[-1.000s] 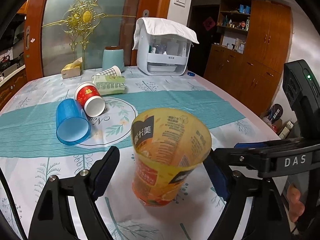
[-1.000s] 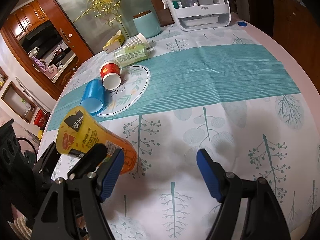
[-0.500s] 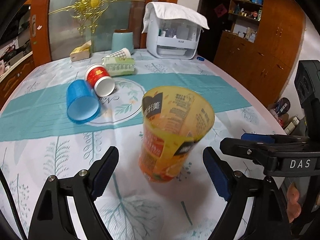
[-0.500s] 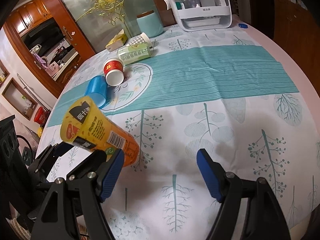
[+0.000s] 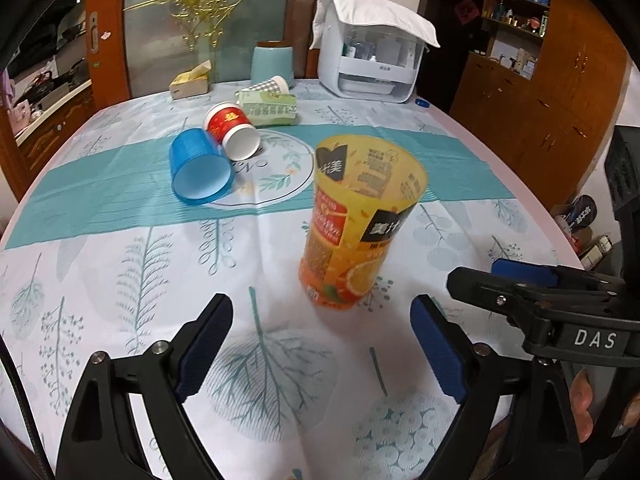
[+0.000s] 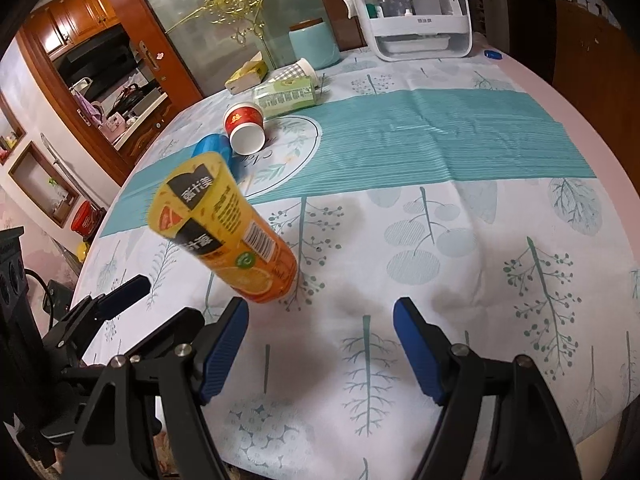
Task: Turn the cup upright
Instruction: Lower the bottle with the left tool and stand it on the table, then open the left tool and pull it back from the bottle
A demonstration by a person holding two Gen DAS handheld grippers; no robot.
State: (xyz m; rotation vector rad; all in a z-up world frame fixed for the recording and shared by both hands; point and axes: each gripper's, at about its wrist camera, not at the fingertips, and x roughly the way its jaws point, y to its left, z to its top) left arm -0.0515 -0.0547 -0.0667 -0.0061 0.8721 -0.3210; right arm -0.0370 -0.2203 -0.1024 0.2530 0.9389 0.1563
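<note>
An orange and yellow juice cup (image 5: 356, 224) stands upright on the tablecloth, mouth up; it also shows in the right wrist view (image 6: 224, 232). My left gripper (image 5: 322, 344) is open and empty, just short of the cup and not touching it. My right gripper (image 6: 320, 340) is open and empty, to the right of the cup. A blue cup (image 5: 198, 168), a red and white paper cup (image 5: 232, 130), a green cup (image 5: 270, 108) and a checked cup (image 5: 268, 85) lie on their sides farther back.
A white appliance with a cloth on it (image 5: 372, 52), a teal canister (image 5: 272, 62) and a tissue box (image 5: 190, 82) stand at the table's far end. The table edge (image 5: 532, 200) curves along the right, with wooden cabinets (image 5: 552, 80) beyond.
My left gripper has pulled back from the orange cup, which now stands free and upright. The right gripper has drawn back slightly.
</note>
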